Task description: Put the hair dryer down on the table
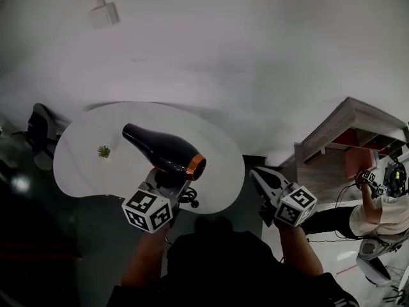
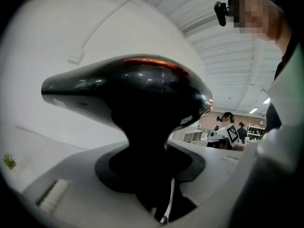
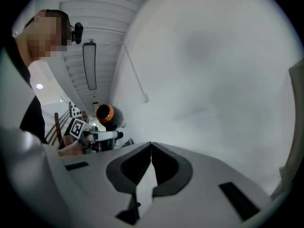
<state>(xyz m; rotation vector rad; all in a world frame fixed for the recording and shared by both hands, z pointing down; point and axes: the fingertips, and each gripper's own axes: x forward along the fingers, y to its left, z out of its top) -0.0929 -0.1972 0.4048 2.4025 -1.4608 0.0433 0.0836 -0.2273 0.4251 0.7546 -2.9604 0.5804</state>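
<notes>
hair dryer [image 1: 163, 151]: long axis level, orange-ringed end pointing right

I see a plain white wall [image 1: 223, 43] filling most of my head view, with a white box [image 1: 103, 13] mounted near its top left. Below it stands a rounded white table [image 1: 77, 171], with a small green plant [image 1: 103, 151] near its left edge. The floor [image 1: 96, 235] is dark. A dark chair [image 1: 38, 130] sits left of the table and a wooden shelf [image 1: 348, 130] to its right. Strip lights [image 2: 253, 110] glow on a ribbed ceiling [image 2: 228, 56].
</notes>
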